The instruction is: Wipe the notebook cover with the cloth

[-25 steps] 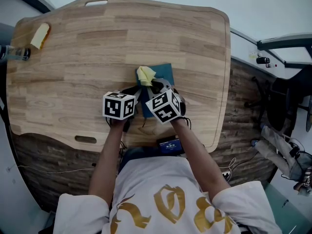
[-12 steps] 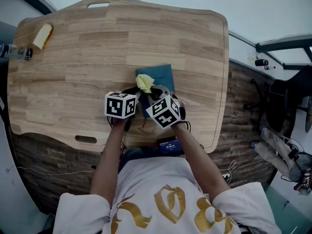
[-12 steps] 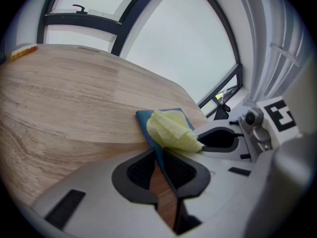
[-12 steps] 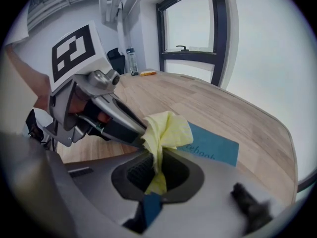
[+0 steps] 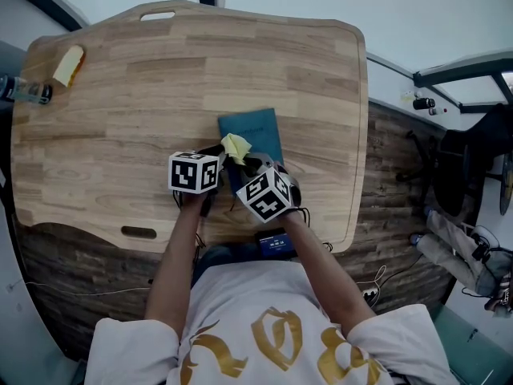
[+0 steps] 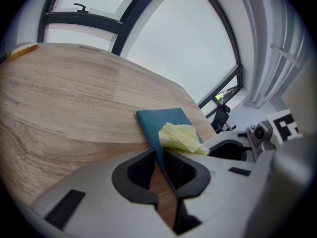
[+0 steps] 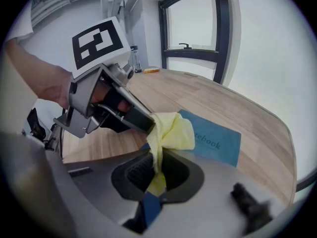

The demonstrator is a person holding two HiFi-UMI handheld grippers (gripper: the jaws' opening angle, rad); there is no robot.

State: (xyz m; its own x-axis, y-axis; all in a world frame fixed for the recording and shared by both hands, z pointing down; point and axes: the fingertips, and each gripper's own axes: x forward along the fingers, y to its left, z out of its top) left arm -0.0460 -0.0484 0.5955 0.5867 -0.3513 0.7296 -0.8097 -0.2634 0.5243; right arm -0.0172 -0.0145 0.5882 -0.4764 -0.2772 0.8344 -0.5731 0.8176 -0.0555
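Yellow cloth (image 7: 171,130) pinched in my right hand-held gripper (image 7: 157,168), over teal notebook (image 7: 218,144); my left hand-held gripper (image 6: 159,165) clamps its edge.

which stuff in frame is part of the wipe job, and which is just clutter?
In the job:
notebook
yellow cloth
right gripper, clamped on the cloth
left gripper, clamped on the notebook's edge

Lying about, at the table's far left corner:
yellow block
bottle
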